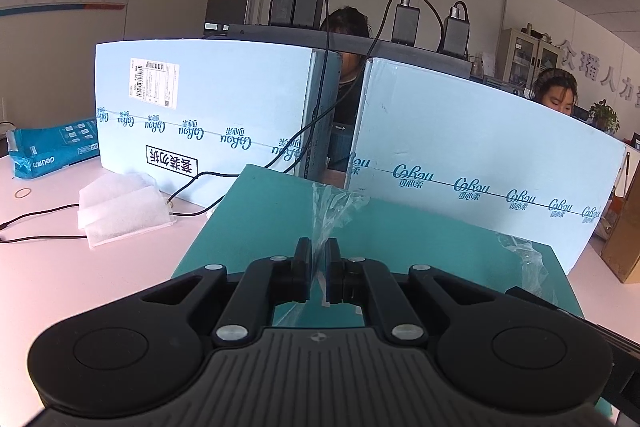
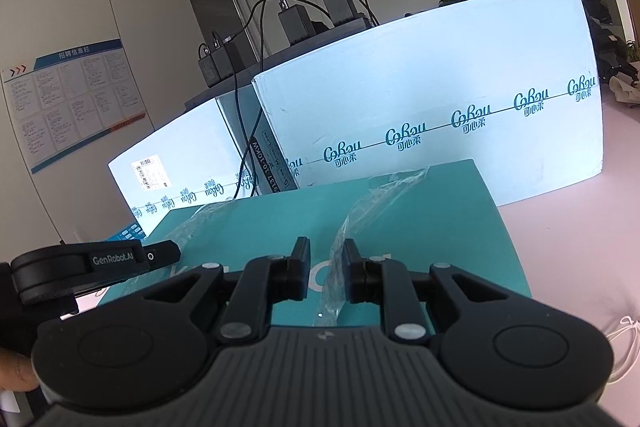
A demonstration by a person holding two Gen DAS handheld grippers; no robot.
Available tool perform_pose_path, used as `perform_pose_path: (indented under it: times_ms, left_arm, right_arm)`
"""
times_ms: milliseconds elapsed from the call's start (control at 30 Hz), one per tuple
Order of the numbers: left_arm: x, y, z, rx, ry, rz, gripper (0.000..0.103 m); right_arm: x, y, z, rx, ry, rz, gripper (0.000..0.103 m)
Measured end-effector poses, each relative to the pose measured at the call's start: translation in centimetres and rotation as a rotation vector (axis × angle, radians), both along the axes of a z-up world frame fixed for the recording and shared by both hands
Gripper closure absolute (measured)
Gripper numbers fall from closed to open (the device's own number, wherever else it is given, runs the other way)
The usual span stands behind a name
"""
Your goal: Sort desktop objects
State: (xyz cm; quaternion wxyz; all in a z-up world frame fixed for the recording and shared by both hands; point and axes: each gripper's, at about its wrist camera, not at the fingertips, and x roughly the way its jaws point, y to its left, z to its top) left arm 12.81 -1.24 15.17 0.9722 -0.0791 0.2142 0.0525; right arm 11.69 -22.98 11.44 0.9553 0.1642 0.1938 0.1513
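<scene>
Office w/ pale pink desk [image 1: 60, 279], 2 light-blue cartons [image 1: 208, 115] standing at back, 4 chargers on top. 1 teal box [image 1: 260, 227] flat on desk under both grippers. Left gripper [image 1: 319, 259] pinched tight on clear plastic strip [image 1: 332, 211] over box. Right gripper [image 2: 327, 263] narrow gap, 2nd strip [image 2: 340, 259] between pads; grip can't tell.

teal box [image 1: 272, 219] lies flat, crumpled clear tape [image 1: 332, 211] on top

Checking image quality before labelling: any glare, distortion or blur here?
Left wrist view: fisheye bows the pale blue cartons, dark vignette in the corners, focus sharp. Right wrist view: same bowing, the right carton nearly washed out by bright light; the teal box stays readable.
</scene>
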Motion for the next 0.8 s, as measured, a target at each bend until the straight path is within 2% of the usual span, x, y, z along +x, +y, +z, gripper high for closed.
perform_pose_path:
  times_ms: [800]
  left_arm:
    - [1.4, 0.9, -0.8, -0.002, 0.032, 0.005, 0.099]
  right_arm:
    - [1.0, 0.6, 0.2, -0.009, -0.003, 0.011, 0.083]
